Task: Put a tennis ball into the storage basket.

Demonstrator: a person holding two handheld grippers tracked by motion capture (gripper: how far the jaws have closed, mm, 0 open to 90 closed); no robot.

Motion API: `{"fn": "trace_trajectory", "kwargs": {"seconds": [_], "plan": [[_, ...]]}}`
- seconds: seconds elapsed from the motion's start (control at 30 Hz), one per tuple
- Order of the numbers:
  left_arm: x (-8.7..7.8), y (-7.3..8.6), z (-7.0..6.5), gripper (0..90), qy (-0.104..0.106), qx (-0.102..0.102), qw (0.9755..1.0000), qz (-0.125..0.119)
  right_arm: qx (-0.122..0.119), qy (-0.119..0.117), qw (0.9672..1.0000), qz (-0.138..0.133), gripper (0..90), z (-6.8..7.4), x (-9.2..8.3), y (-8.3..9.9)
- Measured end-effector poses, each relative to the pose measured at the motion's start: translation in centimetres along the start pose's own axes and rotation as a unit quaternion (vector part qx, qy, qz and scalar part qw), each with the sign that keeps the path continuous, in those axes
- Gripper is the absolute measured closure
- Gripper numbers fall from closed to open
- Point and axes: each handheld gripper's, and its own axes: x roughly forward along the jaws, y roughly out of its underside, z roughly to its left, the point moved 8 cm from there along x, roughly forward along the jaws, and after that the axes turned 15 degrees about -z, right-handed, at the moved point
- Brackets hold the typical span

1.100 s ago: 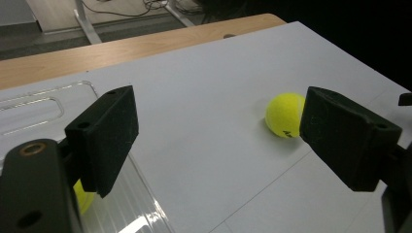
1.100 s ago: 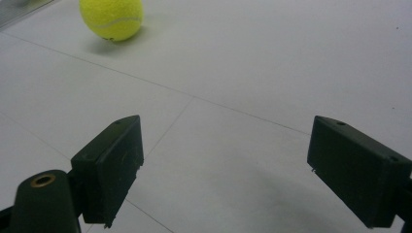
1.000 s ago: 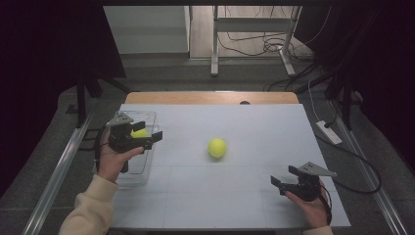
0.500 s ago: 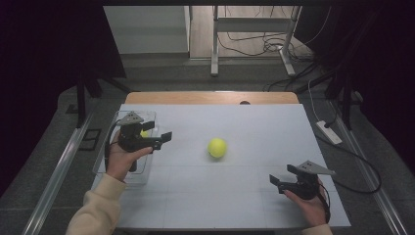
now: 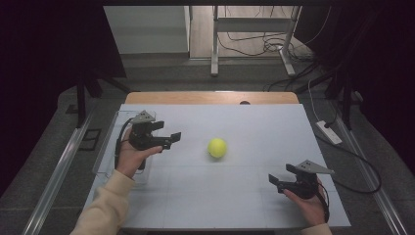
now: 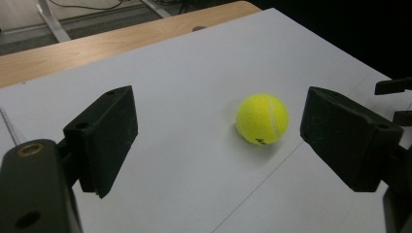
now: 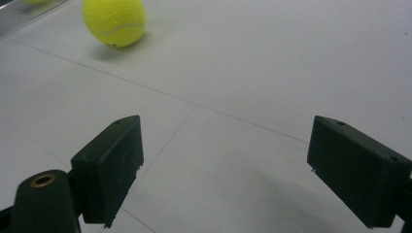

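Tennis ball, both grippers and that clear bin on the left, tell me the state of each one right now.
tennis ball: lying loose on the white table, touched by nothing
left gripper: jaws open, empty, aimed at the ball, short of it
right gripper: jaws open, empty, low over the table's near right part
clear bin: at the table's left edge, partly behind the left hand; contents cannot be told

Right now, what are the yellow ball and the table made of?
The ball looks like fuzzy felt, probably over rubber: matte yellow nap with a curved white seam. The table has a smooth, matte white top, maybe laminate, with faint seam lines; its far edge looks like light wood.
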Motion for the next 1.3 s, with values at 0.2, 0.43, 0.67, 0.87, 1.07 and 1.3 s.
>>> {"fn": "trace_trajectory", "kwargs": {"seconds": [0.2,0.43,0.67,0.87,1.07,1.3], "plan": [[0.8,0.1,-0.6,14.4,0.010,0.004,0.9999,0.002,0.000,-0.002,1.0000,0.001,13.4,-0.1,0.2,0.0],[1.8,0.5,-0.9,14.3,0.006,0.015,0.9998,0.009,-0.001,-0.006,1.0000,0.000,13.5,0.0,0.6,-0.1],[2.7,0.8,-1.3,14.3,0.010,0.018,0.9997,0.014,0.000,-0.010,0.9999,0.001,13.6,0.3,0.5,0.0],[3.4,1.0,-1.8,14.3,0.014,0.018,0.9995,0.022,-0.001,-0.013,0.9999,0.000,13.5,0.5,0.5,0.0],[4.5,1.3,-2.5,14.1,0.018,0.026,0.9991,0.029,-0.011,-0.023,0.9997,0.003,13.5,0.9,0.6,0.0],[5.5,1.6,-2.8,13.9,0.019,0.026,0.9989,0.034,-0.011,-0.028,0.9995,0.004,13.5,0.9,1.0,0.0]]}}
